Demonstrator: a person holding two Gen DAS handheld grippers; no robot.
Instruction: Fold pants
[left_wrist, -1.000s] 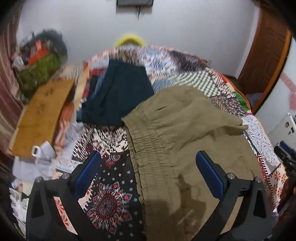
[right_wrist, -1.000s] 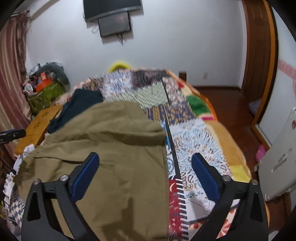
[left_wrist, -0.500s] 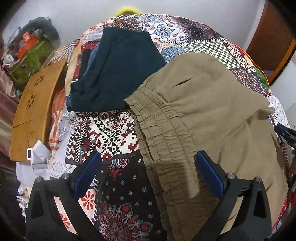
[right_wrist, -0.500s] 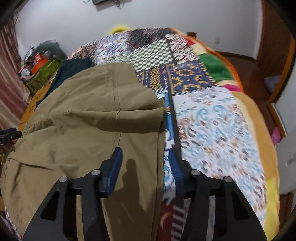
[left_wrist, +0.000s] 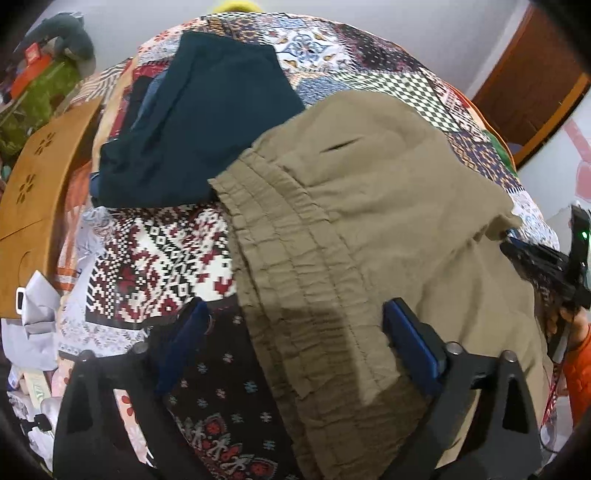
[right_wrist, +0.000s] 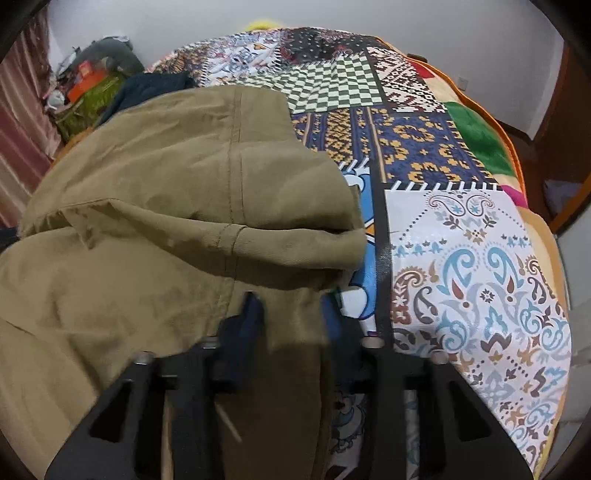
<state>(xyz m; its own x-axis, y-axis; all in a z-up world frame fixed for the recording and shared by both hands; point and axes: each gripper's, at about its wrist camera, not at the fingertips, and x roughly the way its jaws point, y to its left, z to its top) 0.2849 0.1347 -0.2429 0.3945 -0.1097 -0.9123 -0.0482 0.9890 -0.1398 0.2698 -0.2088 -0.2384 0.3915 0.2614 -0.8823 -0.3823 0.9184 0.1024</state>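
Olive-khaki pants (left_wrist: 369, 221) lie on a patchwork bedspread (left_wrist: 155, 251), folded over once, with the elastic waistband (left_wrist: 280, 280) running toward me. My left gripper (left_wrist: 295, 350) is open, its blue pads straddling the waistband just above it. In the right wrist view the pants (right_wrist: 147, 206) fill the left half. My right gripper (right_wrist: 290, 317) has closed in on the near hem edge of the pants, with cloth between its blue pads. The right gripper also shows in the left wrist view (left_wrist: 546, 266) at the pants' right edge.
A dark navy folded garment (left_wrist: 199, 125) lies on the bed beyond the waistband. A wooden board (left_wrist: 37, 184) and white clutter sit off the bed's left side. A cluttered pile (right_wrist: 92, 85) stands at the far left by the wall. A wooden door (left_wrist: 532, 92) is at right.
Both grippers have dropped lower and closer to the pants. The right gripper went from wide open to closed on the hem edge. The left stayed open and moved over the waistband.
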